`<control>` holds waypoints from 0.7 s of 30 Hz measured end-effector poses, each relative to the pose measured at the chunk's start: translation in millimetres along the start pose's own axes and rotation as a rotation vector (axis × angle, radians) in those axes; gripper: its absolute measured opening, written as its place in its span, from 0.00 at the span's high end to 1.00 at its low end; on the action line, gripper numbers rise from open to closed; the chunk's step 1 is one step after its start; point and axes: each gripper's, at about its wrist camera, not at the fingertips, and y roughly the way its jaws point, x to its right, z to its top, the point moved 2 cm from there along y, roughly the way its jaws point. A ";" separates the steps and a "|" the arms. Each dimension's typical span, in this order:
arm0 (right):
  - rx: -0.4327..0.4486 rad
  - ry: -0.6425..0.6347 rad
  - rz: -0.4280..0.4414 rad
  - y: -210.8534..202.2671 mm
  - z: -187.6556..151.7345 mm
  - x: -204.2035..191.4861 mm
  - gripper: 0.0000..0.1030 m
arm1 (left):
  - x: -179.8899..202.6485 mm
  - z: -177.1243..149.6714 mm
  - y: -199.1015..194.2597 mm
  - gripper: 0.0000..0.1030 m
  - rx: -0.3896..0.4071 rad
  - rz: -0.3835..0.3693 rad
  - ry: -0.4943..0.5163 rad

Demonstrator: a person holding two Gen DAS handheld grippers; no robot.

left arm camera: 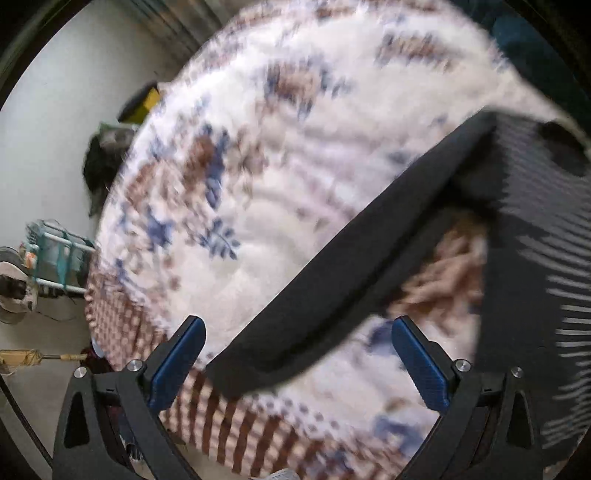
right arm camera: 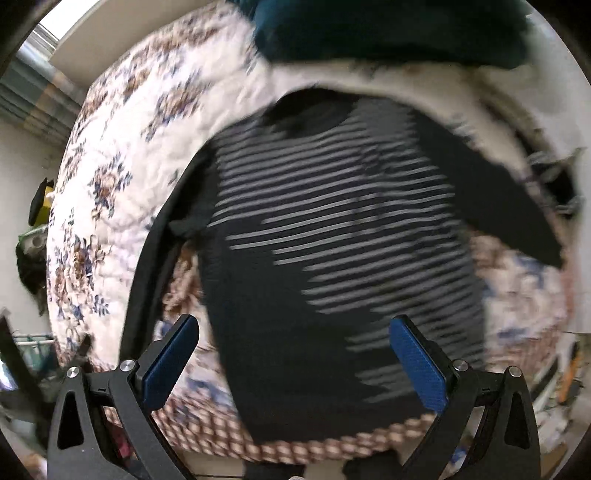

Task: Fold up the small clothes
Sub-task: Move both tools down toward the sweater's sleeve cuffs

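Basically nothing is folded yet, as far as I can judge. The striped shirt (right arm camera: 332,229) lies spread flat on the flowered quilt (right arm camera: 122,147), collar at the far end, hem at the near edge by the checked border, body unfolded. Both long sleeves are out: one sleeve (left arm camera: 332,280) runs down the left side toward the near edge, the other angles off to the far right. No crease or fold-over visible on the body; both views are motion-blurred, so fine wrinkles can't be read. Left gripper (left arm camera: 299,365) is wide open, holding nothing, hovering above the near end of that left sleeve, whose cuff sits between the blue pads; can't tell if it touches the cloth. Right gripper (right arm camera: 293,365) is also wide open and empty, over the near part of the shirt's body, close to the hem. A dark teal cloth (right arm camera: 388,29) sits at the far end of the quilt, apart from the shirt. Remaining, by my read: sleeves in, then body folded, i.e. the whole job.
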 end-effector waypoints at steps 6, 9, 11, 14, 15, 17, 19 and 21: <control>-0.124 -0.070 0.153 139.6 52.3 -123.9 0.08 | 8.3 7.0 90.8 0.00 -0.011 0.011 0.083; -0.182 -0.128 0.152 205.7 78.0 -179.0 0.22 | 2.8 10.0 101.0 0.00 0.004 0.014 0.085; -0.209 -0.129 0.125 239.6 92.9 -201.3 0.32 | -1.6 19.4 106.0 0.00 0.006 -0.002 0.068; -0.221 -0.092 0.122 275.2 119.1 -227.6 0.39 | -15.8 32.8 109.1 0.00 0.006 -0.028 0.018; -0.214 -0.082 0.135 280.6 126.9 -236.9 0.40 | -20.2 36.5 109.4 0.00 0.001 -0.039 0.006; -0.196 -0.076 0.147 285.2 140.3 -259.3 0.40 | -26.0 44.6 111.7 0.00 0.003 -0.039 -0.011; -0.185 -0.077 0.159 286.8 148.3 -280.9 0.40 | -28.4 56.6 113.5 0.00 0.024 0.002 -0.014; -0.197 -0.065 0.132 294.5 154.6 -300.0 0.38 | -38.6 69.3 118.6 0.00 0.027 0.041 -0.036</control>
